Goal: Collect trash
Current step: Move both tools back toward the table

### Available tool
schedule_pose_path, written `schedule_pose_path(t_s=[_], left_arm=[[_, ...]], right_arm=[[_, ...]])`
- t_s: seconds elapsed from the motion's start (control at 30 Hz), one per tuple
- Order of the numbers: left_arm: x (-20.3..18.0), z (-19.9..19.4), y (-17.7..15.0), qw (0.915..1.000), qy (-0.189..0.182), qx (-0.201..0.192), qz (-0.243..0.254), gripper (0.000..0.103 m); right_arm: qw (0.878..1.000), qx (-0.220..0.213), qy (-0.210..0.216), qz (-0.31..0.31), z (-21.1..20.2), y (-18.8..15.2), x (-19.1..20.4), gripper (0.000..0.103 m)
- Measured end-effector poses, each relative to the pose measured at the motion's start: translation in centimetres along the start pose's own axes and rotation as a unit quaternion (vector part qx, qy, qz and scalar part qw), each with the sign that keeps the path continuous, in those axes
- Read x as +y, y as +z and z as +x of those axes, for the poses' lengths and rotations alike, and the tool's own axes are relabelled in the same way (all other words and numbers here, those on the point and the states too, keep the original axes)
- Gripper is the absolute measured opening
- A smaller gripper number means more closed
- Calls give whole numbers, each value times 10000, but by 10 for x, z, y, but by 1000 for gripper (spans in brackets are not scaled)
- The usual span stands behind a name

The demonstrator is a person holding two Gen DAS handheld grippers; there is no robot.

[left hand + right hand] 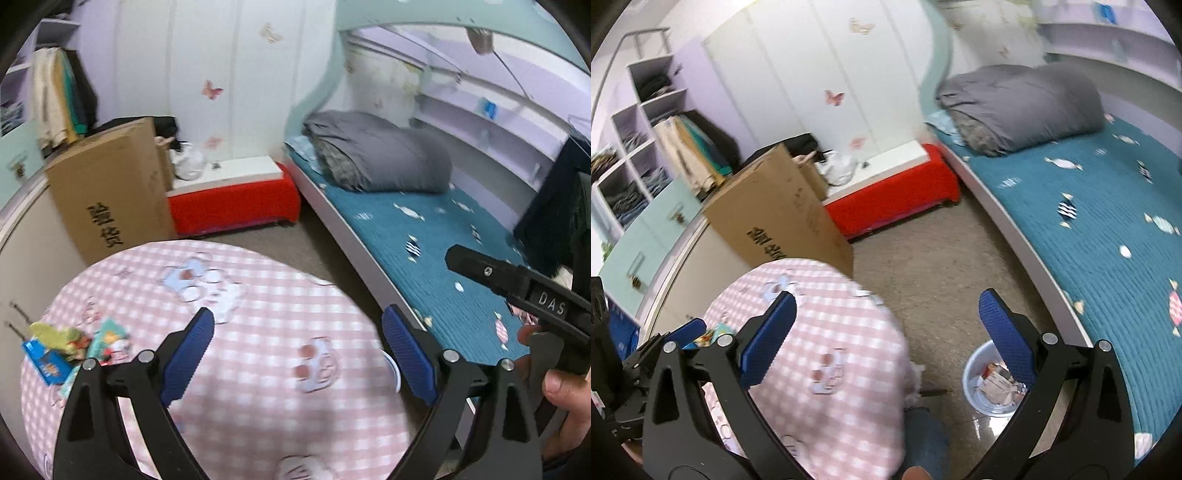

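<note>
Both tools gape empty: left [298, 332] over tablecloth [258, 369], right [888, 315] above bin [971, 373].

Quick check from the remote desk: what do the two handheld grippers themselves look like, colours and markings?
Both look alike: the left gripper and right gripper have black angular frames with silver pivot bolts, and each finger carries a blue ribbed pad. In the left wrist view the right gripper's black body shows white "DAS" lettering.
</note>
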State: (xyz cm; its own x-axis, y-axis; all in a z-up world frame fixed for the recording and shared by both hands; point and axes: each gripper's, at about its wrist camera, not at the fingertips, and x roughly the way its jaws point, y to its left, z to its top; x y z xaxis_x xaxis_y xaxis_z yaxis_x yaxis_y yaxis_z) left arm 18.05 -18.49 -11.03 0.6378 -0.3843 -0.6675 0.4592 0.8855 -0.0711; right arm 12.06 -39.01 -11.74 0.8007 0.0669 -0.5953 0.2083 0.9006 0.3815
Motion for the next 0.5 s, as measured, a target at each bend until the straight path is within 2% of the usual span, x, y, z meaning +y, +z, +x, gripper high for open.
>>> schedule_pose_path(t_s=[0.2,0.5], left_arm=[[58,-28,-23,9985,300,-205,-407,91],[157,-56,-65,9894,871,-302,-1125,91]], right_arm=[[9984,220,297,-431,23,-7,61,97],[9888,811,693,-1045,75,-41,143,97]])
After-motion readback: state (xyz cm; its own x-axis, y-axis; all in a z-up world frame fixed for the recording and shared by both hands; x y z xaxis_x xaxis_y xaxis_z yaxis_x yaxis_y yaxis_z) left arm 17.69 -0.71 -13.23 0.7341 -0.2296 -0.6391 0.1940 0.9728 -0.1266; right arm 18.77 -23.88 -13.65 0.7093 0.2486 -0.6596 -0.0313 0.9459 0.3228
